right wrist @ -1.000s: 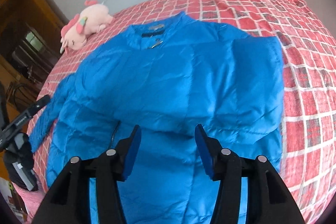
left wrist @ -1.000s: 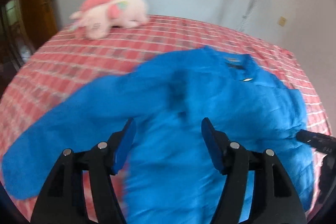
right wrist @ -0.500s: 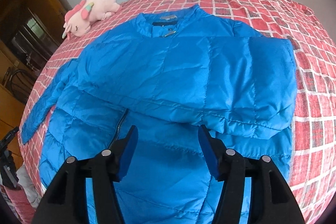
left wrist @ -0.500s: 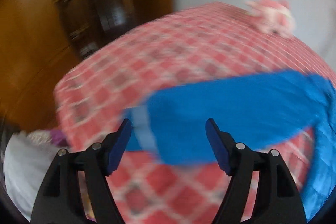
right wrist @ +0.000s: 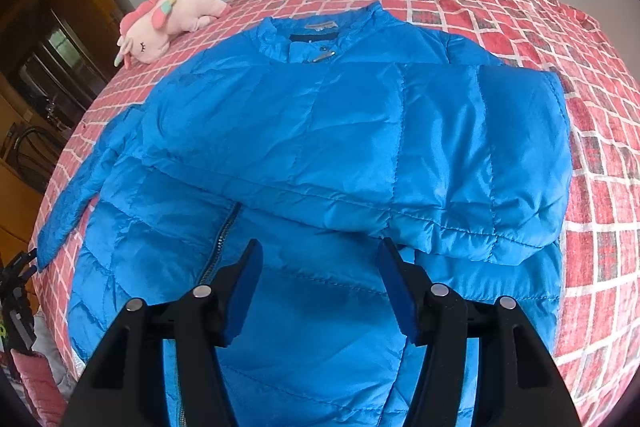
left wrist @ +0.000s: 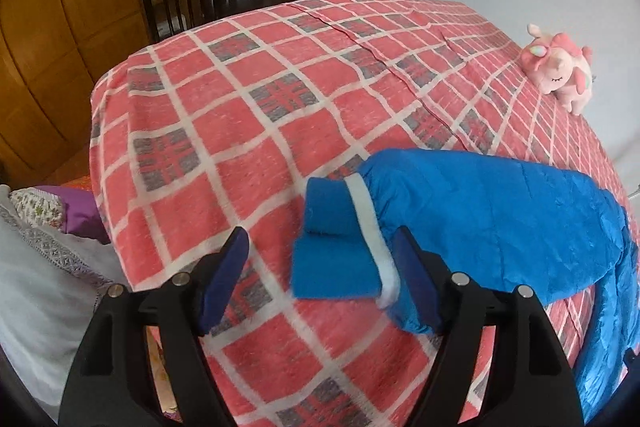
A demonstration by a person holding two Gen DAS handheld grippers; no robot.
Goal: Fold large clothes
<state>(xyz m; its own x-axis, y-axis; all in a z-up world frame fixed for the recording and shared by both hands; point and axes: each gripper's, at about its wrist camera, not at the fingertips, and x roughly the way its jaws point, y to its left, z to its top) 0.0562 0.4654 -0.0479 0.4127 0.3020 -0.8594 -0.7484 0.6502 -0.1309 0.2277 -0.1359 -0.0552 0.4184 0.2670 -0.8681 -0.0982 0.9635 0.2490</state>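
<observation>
A puffy blue jacket (right wrist: 340, 147) lies on the checked bed (left wrist: 240, 107) — soft, light, slippery. Both tongs gape empty: the left gripper (left wrist: 320, 279) near the cuff (left wrist: 340, 251) at 12 o'clock (likeliest hold), the right gripper (right wrist: 320, 287) over the hem.

The left gripper (left wrist: 320, 275) has swung from the jacket's (right wrist: 320, 147) body to its sleeve cuff (left wrist: 340, 251).
</observation>
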